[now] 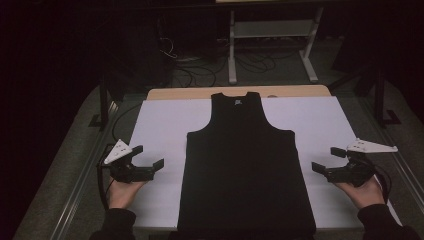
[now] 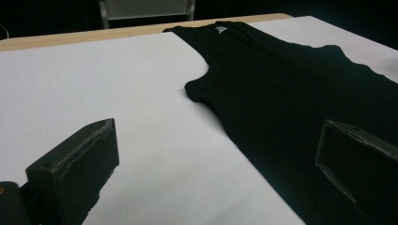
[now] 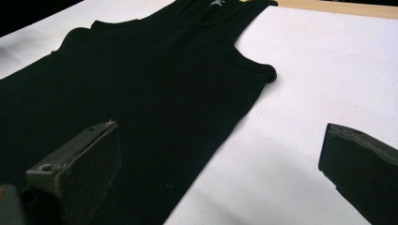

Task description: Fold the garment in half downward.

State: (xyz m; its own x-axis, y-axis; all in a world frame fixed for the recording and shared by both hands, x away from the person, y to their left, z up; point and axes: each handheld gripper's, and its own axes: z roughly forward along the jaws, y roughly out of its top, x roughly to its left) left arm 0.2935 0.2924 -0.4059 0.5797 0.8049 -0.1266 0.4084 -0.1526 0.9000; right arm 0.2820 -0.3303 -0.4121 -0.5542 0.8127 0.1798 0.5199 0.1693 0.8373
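Observation:
A black tank top (image 1: pixel 243 160) lies flat on a white sheet (image 1: pixel 160 125), neck toward the far edge, hem at the near edge. My left gripper (image 1: pixel 148 156) hovers open just left of the top's left side, nothing between its jaws. On the other side my right gripper (image 1: pixel 328 159) is open too, a short way off the top's right edge. In the left gripper view the tank top (image 2: pixel 291 93) spreads to the right, with a small white neck label (image 2: pixel 219 29). In the right gripper view the tank top (image 3: pixel 141 93) lies to the left and its side seam runs between the jaws.
The white sheet covers a wooden table whose far edge (image 1: pixel 200 93) shows beyond it. Behind the table stand a white metal stand (image 1: pixel 272 35) and loose cables (image 1: pixel 195 70) on the floor. Dark rails run along both sides of the table.

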